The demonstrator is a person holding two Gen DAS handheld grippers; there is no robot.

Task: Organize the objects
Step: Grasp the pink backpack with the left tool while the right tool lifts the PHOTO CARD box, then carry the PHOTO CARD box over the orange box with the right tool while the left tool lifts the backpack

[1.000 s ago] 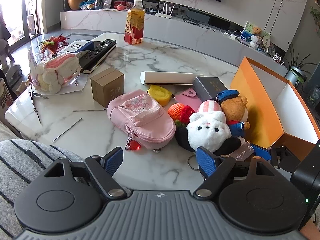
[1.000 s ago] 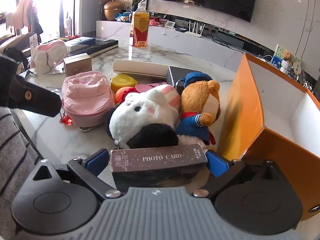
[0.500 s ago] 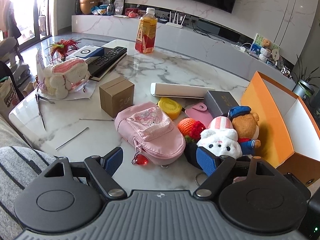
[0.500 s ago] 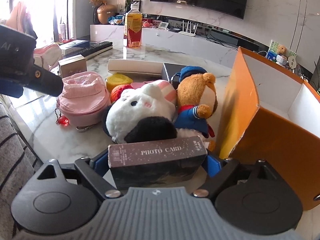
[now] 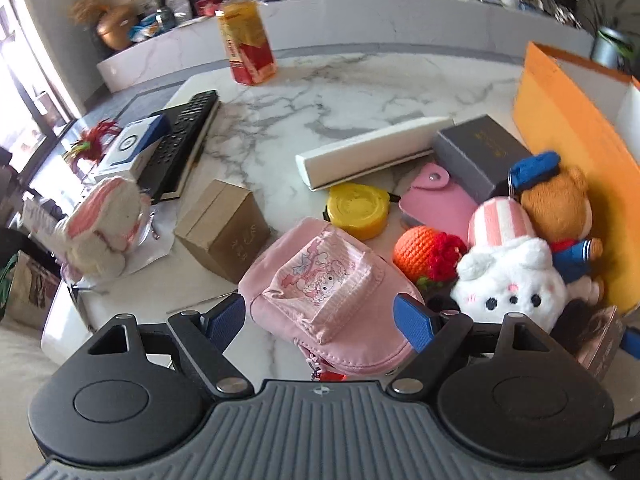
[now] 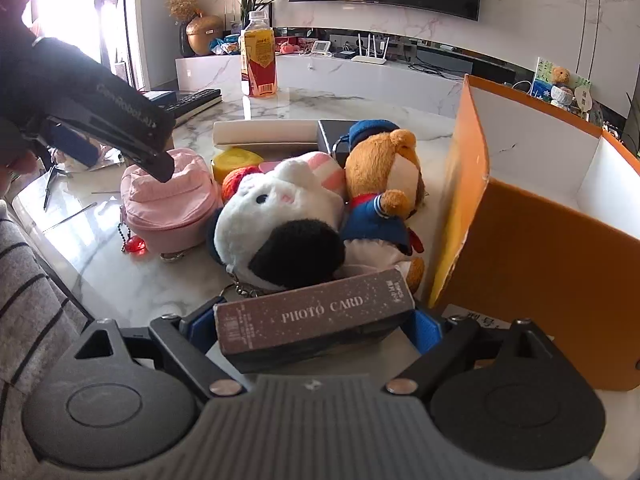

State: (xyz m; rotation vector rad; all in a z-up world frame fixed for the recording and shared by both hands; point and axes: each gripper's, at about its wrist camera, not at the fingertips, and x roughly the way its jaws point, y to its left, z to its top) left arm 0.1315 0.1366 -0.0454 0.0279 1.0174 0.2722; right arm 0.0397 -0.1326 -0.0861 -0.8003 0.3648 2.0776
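Between the right gripper's [image 6: 314,330] blue pads sits a dark brown "PHOTO CARD" box [image 6: 316,320] — jaws have just narrowed onto it, pads pressing its ends. Right of it stands the orange cardboard box [image 6: 540,236]. Left gripper [image 5: 320,316] is spread wide, empty — astride the pink fabric pouch [image 5: 324,292].

Daylight is entering from a window [image 6: 60,16] at far left, blowing out there and glaring off the marble table [image 5: 320,92]. Left view is blurring with motion; fisheye is bending both frames' edges.
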